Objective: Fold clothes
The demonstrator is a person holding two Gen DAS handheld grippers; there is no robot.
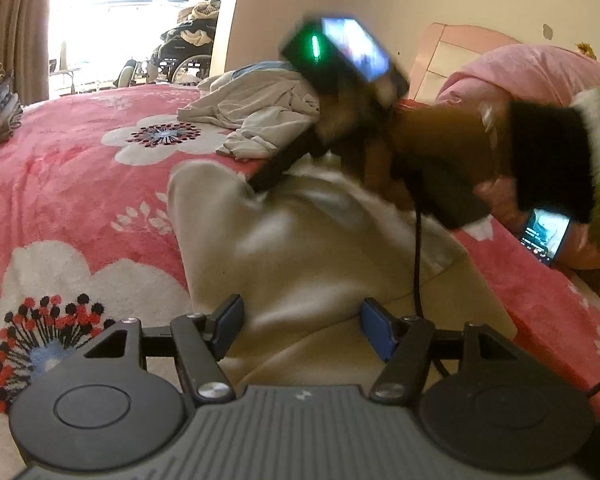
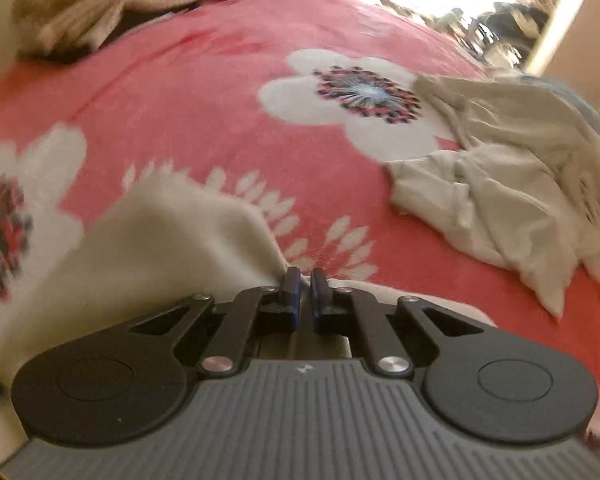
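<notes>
A cream garment (image 1: pixel 300 248) lies spread on the pink flowered bedspread (image 1: pixel 80 168). My left gripper (image 1: pixel 302 328) hovers over its near part, blue pads wide apart, cloth under them but not pinched: open. A hand in a green sleeve (image 1: pixel 596 152) holds my right gripper (image 1: pixel 260 182), blurred, with its fingertips down at the garment's far edge. In the right wrist view the right gripper (image 2: pixel 303 276) is shut, and the cream garment (image 2: pixel 172 232) rises in a tent to its fingertips.
A crumpled pale garment (image 1: pixel 260 116) (image 2: pixel 500 184) lies further up the bed. A lit phone (image 1: pixel 544 240) rests by a pink duvet (image 1: pixel 520 72) on the right. Tan clothes (image 2: pixel 100 8) are piled at the bed's far side. A black cable (image 1: pixel 418 264) crosses the cream garment.
</notes>
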